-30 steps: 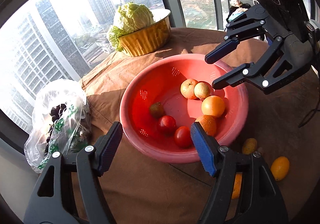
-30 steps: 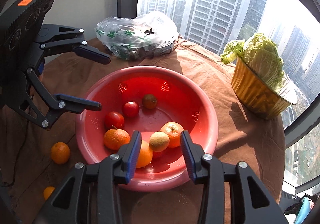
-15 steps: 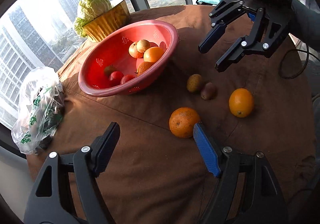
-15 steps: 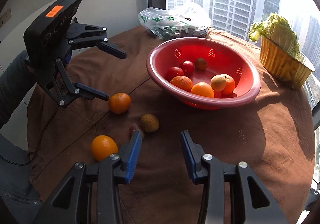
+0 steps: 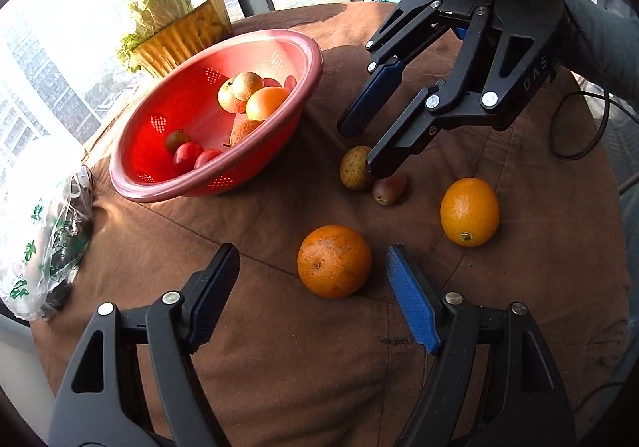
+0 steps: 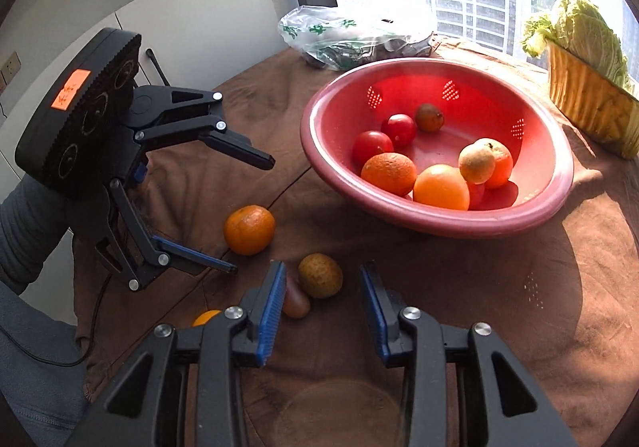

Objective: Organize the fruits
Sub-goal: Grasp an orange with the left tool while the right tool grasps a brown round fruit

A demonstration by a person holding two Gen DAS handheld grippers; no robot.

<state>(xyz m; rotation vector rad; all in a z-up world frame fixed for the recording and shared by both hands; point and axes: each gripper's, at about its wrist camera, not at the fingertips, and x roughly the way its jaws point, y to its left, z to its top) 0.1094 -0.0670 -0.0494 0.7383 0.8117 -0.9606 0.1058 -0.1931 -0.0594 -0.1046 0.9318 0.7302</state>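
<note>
A red basket (image 5: 131, 183) (image 6: 439, 223) holds several oranges, pears and tomatoes. On the brown cloth lie a rough orange (image 5: 334, 260) (image 6: 249, 230), a smooth orange (image 5: 469, 211) (image 6: 205, 317), a brownish-yellow pear (image 5: 353, 167) (image 6: 320, 274) and a small reddish fruit (image 5: 389, 187) (image 6: 294, 301). My left gripper (image 5: 311, 287) (image 6: 247, 213) is open and empty, with the rough orange just beyond its fingertips. My right gripper (image 6: 322, 287) (image 5: 359, 147) is open and empty, low over the pear and the reddish fruit.
A gold bowl (image 5: 187, 40) (image 6: 587, 111) with a cabbage (image 5: 159, 8) (image 6: 579, 32) stands behind the basket by the window. A plastic bag (image 5: 44, 239) (image 6: 351, 36) of dark produce lies at the table's edge. A black cable (image 5: 579, 135) trails at the right.
Both grippers have drawn back from over the basket and come down toward the loose fruit on the cloth. Both stay open and empty.
</note>
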